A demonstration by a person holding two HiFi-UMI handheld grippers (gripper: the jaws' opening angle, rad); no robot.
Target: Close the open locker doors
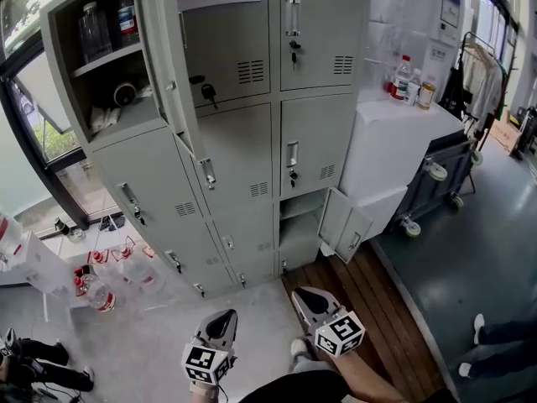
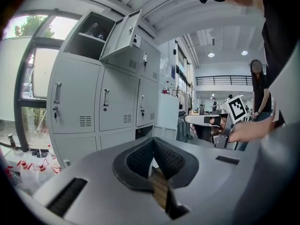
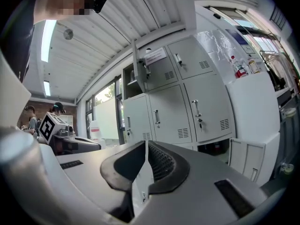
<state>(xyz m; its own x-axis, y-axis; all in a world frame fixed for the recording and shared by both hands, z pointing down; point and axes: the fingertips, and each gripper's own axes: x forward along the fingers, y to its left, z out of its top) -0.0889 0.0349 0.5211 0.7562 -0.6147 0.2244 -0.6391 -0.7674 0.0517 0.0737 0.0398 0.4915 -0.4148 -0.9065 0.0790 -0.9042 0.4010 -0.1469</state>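
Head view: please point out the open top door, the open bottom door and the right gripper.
open top door (image 1: 166, 57), head view, middle of its panel.
open bottom door (image 1: 346, 223), head view, middle of its panel.
right gripper (image 1: 302, 295), head view, between its fingertips.

Two open doors, two grippers, five containers.
Two grey metal locker doors hang open, one at the top left (image 1: 166, 65) and one low on the right (image 1: 346, 225). There are two hand-held tools, the left gripper (image 1: 225, 319) and the right gripper (image 1: 304, 296). Two clear bottles (image 1: 94, 30) stand in the top compartment, and three small containers (image 1: 404, 75) stand on the white cabinet (image 1: 394, 141).
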